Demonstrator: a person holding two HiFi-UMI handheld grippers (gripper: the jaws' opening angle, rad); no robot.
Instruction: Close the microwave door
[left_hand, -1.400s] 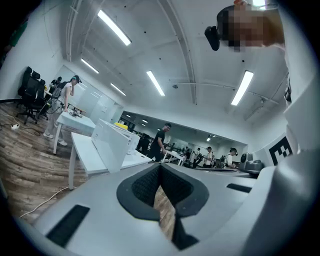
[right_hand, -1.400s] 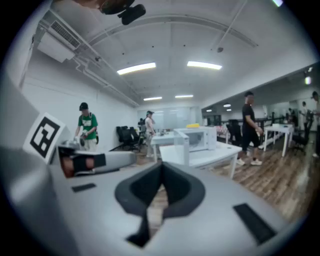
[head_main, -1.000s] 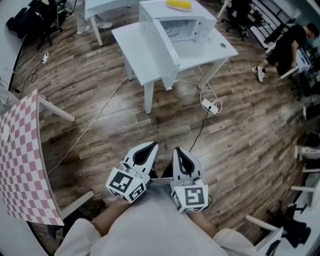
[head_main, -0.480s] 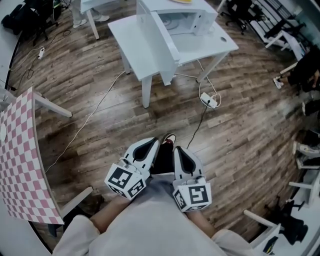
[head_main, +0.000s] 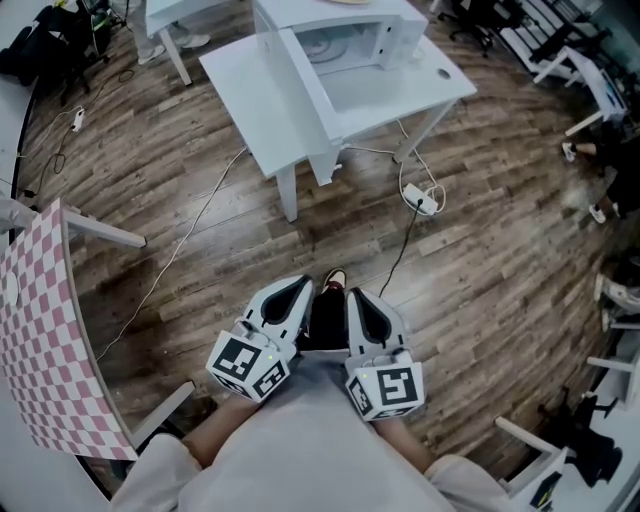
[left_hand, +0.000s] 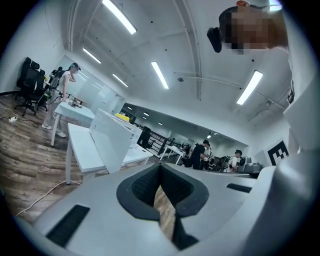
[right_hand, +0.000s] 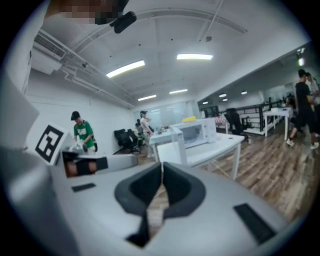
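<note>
Top centre of the head view: microwave (head_main: 352, 38) sitting on a white table (head_main: 440, 85), its door (head_main: 305, 100) hanging wide open. Left gripper (head_main: 287, 300) and right gripper (head_main: 360, 305) hovering low in frame, well apart from it.

Left gripper view: jaws meeting, nothing between.

Right gripper view: same, empty.

Judging the step: getting close first, then pushing the door's outer face flat and steadily until it latches.

One microwave (head_main: 350, 42) with one door (head_main: 312, 100); one white bench (head_main: 405, 88); one chequered bench (head_main: 40, 330); one power strip (head_main: 421, 199); two tongs, left tongs (head_main: 298, 290) and right tongs (head_main: 358, 300).
</note>
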